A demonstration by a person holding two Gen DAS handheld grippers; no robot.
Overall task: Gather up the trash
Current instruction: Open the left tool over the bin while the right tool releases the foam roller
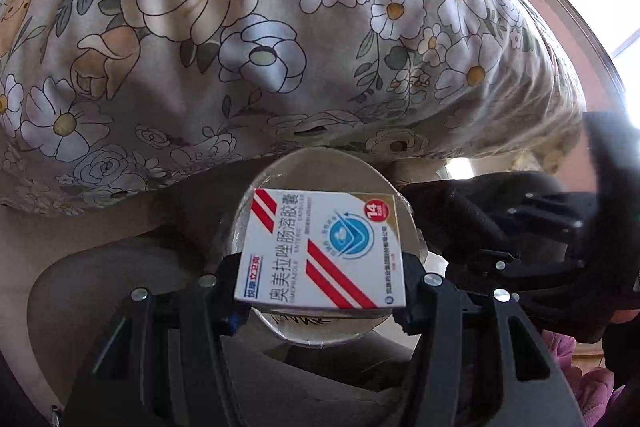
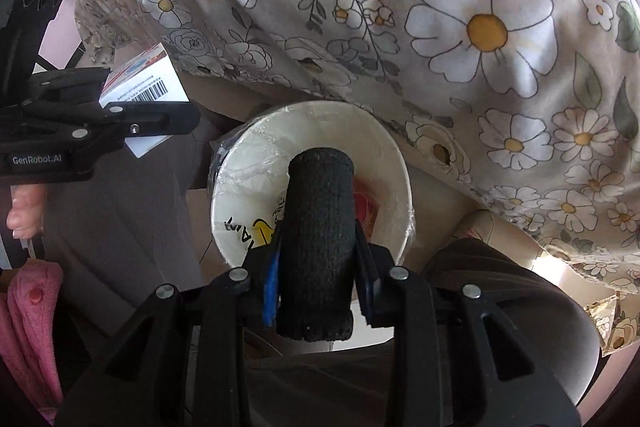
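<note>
Your left gripper [image 1: 320,281] is clamped on a medicine box [image 1: 322,247], its pads pressing the two narrow sides near the bottom edge. That box is thin card and looks very light; judged by its crisp corners it stays stiff edge to edge, but would buckle if squeezed across its broad printed face. Its glossy finish may slide, so the side-edge hold you have seems the safest.

Your right gripper [image 2: 316,279] is closed on a black fabric roll [image 2: 318,243], gripped low on its sides with most of its length sticking out beyond the fingertips. It looks soft, light and rough, so it should give under pressure without slipping.

Just beyond and below both grippers sits a paper bowl [image 2: 392,155] covered in clear film, tucked beside the flowered bedcover [image 2: 460,27]. It is probably light and easily dented, and the film looks slick and easily torn. Take it by the rim, not the middle. From the right wrist view, the left gripper and box hang off to the left, apart from the bowl.
</note>
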